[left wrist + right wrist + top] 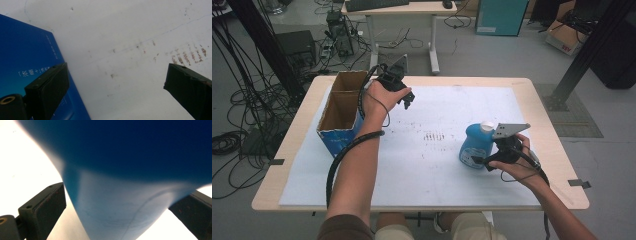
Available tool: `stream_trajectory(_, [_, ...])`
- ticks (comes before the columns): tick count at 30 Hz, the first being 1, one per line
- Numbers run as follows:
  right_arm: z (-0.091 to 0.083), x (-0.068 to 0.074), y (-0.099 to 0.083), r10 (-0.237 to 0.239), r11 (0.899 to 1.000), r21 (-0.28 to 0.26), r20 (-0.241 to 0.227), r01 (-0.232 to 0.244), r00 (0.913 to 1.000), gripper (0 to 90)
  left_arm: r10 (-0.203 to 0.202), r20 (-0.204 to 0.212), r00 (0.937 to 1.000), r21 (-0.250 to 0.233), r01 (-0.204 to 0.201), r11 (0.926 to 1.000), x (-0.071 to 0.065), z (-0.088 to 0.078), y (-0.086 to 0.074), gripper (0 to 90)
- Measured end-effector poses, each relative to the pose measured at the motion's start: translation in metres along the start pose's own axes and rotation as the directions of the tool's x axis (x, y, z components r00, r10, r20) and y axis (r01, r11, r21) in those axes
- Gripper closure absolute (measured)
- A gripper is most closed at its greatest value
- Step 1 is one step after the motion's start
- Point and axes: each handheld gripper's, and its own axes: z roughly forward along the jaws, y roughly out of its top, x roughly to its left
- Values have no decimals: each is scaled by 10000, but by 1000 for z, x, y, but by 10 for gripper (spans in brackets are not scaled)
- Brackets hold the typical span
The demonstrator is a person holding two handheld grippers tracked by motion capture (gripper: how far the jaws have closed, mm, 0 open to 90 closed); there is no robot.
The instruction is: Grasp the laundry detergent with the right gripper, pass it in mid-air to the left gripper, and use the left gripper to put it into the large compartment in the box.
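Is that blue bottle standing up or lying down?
Standing upright: the blue bottle rests base-down on the white sheet, its white cap on top.

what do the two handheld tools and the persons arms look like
Both tools, left tool and right tool, are black with flat rectangular jaws and trailing black cables. The right carries a grey three-cornered plate. Forearms are bare; a brown sleeve covers the left upper arm.

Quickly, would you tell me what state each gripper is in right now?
Left gripper: open, holding nothing, beside the blue box.
Right gripper: jaws around the blue bottle; whether they grip it cannot be told.
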Motion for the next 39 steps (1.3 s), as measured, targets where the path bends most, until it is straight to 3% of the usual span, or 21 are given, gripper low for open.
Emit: stream_trajectory(39, [3, 2, 0, -63, 9998, -163, -8, 63, 10000, 30, -21, -29, 10000, -153, 21, 9999, 1, -3, 0, 60])
